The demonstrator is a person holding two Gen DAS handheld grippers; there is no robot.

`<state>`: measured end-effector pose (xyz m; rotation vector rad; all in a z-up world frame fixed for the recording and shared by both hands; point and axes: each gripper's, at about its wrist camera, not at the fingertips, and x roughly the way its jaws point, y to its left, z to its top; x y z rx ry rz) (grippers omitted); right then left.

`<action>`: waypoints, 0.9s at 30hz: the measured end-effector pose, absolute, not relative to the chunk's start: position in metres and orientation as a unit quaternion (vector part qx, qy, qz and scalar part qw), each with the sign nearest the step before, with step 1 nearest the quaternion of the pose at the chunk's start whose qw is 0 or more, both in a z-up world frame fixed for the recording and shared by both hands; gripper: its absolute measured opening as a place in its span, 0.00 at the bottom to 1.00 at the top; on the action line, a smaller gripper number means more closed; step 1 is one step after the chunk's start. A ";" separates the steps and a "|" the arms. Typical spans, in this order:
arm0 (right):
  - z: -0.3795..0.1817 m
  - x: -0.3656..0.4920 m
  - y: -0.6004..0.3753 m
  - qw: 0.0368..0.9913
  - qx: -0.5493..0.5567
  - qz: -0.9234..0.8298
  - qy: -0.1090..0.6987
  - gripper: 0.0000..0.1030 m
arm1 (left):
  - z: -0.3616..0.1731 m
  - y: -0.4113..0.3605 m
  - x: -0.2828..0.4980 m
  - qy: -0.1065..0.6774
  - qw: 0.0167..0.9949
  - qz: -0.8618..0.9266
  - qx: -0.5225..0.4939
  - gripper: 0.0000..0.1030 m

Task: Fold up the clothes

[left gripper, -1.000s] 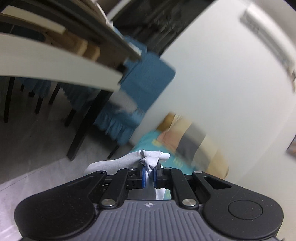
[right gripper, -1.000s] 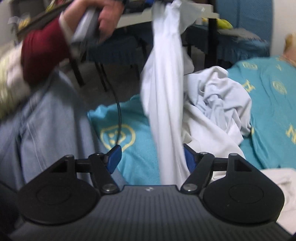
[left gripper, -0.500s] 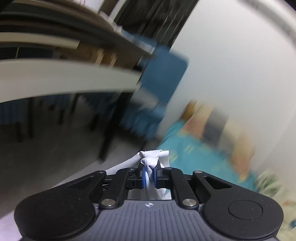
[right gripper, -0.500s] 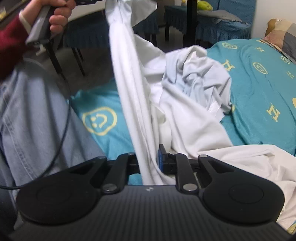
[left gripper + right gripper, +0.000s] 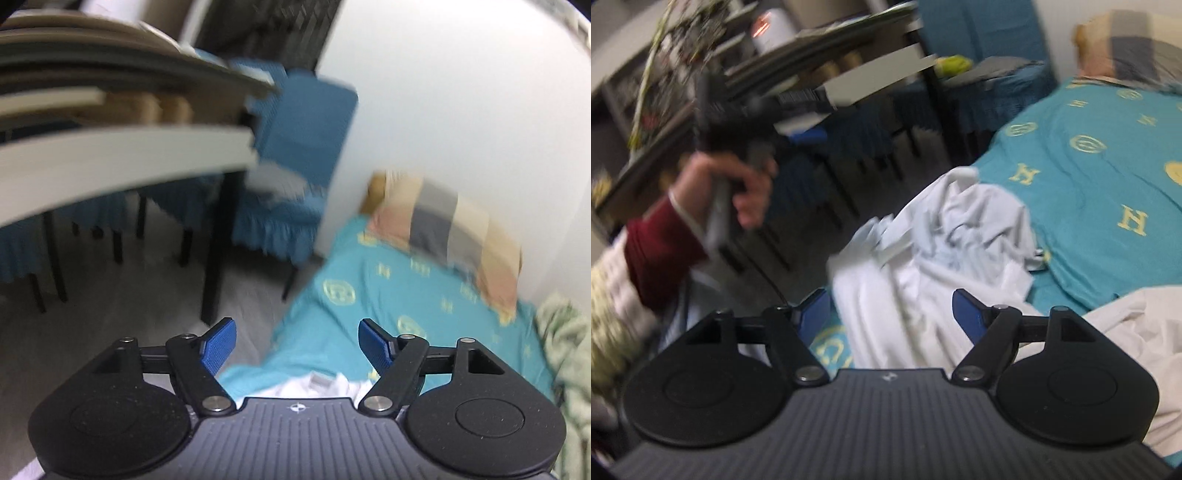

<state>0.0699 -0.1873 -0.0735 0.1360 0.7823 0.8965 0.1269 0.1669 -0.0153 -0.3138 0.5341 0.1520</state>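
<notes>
A rumpled heap of thin white cotton garments (image 5: 934, 251) lies loosely creased on the near edge of a bed covered by a smooth teal sheet with yellow printed emblems (image 5: 1089, 177), and a cream-white cloth (image 5: 1126, 332) spreads at the near right. A striped, blocky pillow (image 5: 443, 218) rests at the far end against the plain white wall.

The right gripper (image 5: 891, 314), matte black with ribbed blue pads, has its jaws opening above the heap, nothing pinched between them. The left gripper (image 5: 297, 343) is likewise opening and bare; only a white fold (image 5: 317, 384) shows below it. It is gripped by a hand in a dark red sleeve (image 5: 727, 188).

Half a second ago both grippers clamped the white garment, stretched taut between them; it has now dropped onto the heap.
</notes>
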 end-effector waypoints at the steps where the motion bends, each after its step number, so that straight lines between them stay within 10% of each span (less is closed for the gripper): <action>1: -0.076 0.075 -0.191 0.828 0.077 0.411 0.373 0.73 | -0.027 0.164 0.145 0.284 0.944 0.073 -0.150 0.70; 15: -0.120 0.122 -0.228 0.801 0.228 0.343 0.435 0.75 | -0.142 0.160 0.247 0.445 0.885 0.036 -0.134 0.52; 18: -0.121 0.122 -0.227 0.803 0.224 0.341 0.435 0.75 | -0.151 0.160 0.250 0.454 0.880 0.048 -0.131 0.13; 27: -0.116 0.118 -0.222 0.832 0.196 0.329 0.403 0.75 | -0.072 0.154 0.205 0.330 0.926 0.022 -0.184 0.06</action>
